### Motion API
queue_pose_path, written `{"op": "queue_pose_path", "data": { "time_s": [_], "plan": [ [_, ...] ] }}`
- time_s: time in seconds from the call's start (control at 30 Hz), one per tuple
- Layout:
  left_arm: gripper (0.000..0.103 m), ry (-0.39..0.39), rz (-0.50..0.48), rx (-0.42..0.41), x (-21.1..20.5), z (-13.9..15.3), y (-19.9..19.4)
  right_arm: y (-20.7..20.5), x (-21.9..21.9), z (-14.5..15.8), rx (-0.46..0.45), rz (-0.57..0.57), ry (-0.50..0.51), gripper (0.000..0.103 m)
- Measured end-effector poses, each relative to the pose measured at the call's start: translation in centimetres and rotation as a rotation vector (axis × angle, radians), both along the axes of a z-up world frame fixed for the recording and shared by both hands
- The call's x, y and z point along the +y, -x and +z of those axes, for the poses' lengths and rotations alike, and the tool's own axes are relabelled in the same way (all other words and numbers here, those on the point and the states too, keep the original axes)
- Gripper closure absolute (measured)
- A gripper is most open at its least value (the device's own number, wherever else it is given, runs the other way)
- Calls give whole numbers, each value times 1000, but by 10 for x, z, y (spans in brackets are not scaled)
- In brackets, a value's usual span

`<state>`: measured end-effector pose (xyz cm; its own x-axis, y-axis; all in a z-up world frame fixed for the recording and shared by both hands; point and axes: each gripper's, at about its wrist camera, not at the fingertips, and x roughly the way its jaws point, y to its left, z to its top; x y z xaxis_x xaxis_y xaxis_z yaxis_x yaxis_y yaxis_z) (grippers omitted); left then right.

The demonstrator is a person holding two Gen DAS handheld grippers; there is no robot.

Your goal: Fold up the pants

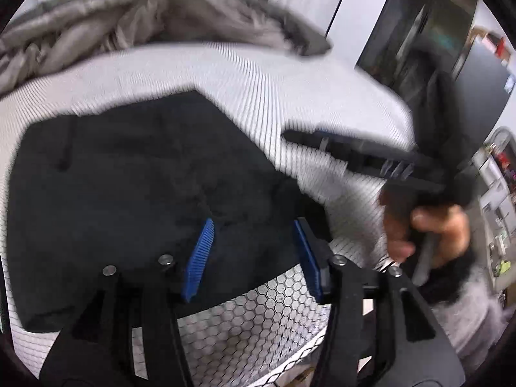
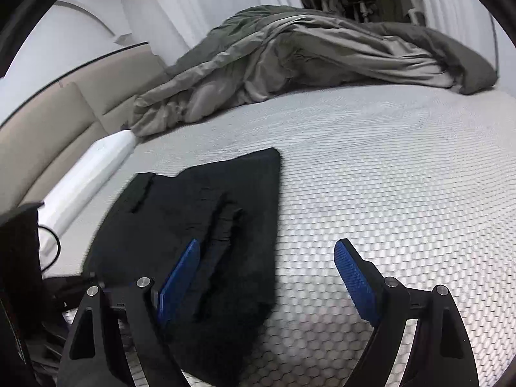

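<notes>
1. Nearest the lens in the left wrist view: left gripper [image 1: 254, 251], black-armed with ribbed blue pads, jaws partly apart and gripping nothing; dark cloth only lying beneath them.
2. Under and beyond it, from nine to twelve o'clock: black folded fabric pants [image 1: 135, 187], flat on the white hexagon-quilted mattress [image 1: 258, 316]; already a compact block, so folding looks near done, by judgement.
3. At three o'clock in that view: a hand [image 1: 429, 229] clutching the other tool's handle, blurred.
4. In the right wrist view: right gripper [image 2: 267, 280], same build, jaws spread wide and empty; left pad over the pants' near edge, right pad over bare mattress.
5. Key relation: pants [image 2: 193, 235] lying at ten to eleven o'clock from the right claw, long axis running near-to-far; left hand judged the nearer, directly above the cloth.
6. Far off at twelve o'clock: crumpled grey-green duvet [image 2: 290, 58], well apart from the pants.
</notes>
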<state>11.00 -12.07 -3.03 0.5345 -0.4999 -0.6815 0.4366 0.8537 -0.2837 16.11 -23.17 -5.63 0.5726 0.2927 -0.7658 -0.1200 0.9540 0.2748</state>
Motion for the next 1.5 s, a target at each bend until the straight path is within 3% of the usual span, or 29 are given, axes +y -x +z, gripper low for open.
{"op": "queue_pose_path", "data": {
  "time_s": [0.07,0.13,0.2,0.27,0.4,0.53,0.63,0.73,0.77,0.87,0.9,0.97,1.1,1.17,1.27,1.37,1.5],
  "plan": [
    [33,28,86,-76,32,16,-1,-1,4,-1,15,36,-57,16],
    [29,16,187,-142,62,21,-2,-3,9,-5,53,80,-141,20],
    [29,-30,307,-158,99,18,-11,-6,18,-10,97,131,-221,27],
    [29,-66,427,-121,131,5,-23,-9,24,-17,138,172,-300,29],
    [29,10,560,-19,180,-18,-38,-13,39,-28,189,208,-404,33],
    [29,42,605,6,201,-32,-37,-25,55,-34,198,199,-391,37],
    [29,-2,589,-5,197,-37,-34,-26,57,-25,171,207,-456,37],
    [29,-81,544,-10,180,-38,-34,-28,61,-24,172,222,-460,39],
    [29,-98,537,-11,173,-37,-35,-29,64,-26,184,222,-442,43],
    [29,-137,509,-6,158,-38,-38,-32,73,-42,238,214,-371,74],
    [29,-148,505,-7,152,-36,-37,-33,75,-46,245,212,-353,89],
    [29,-162,496,-11,147,-36,-37,-32,79,-48,239,214,-304,96],
    [29,-171,491,-21,144,-34,-36,-17,74,-15,119,226,-281,97],
    [29,-173,488,-17,144,-35,-37,-9,66,-8,105,214,-259,97],
    [29,-193,489,2,143,-39,-38,-7,62,-28,181,183,-142,95],
    [29,-204,496,23,146,-43,-40,-9,56,-39,232,176,-190,91],
    [29,-198,497,28,148,-45,-42,-5,36,-24,173,125,-227,55]
  ]
}}
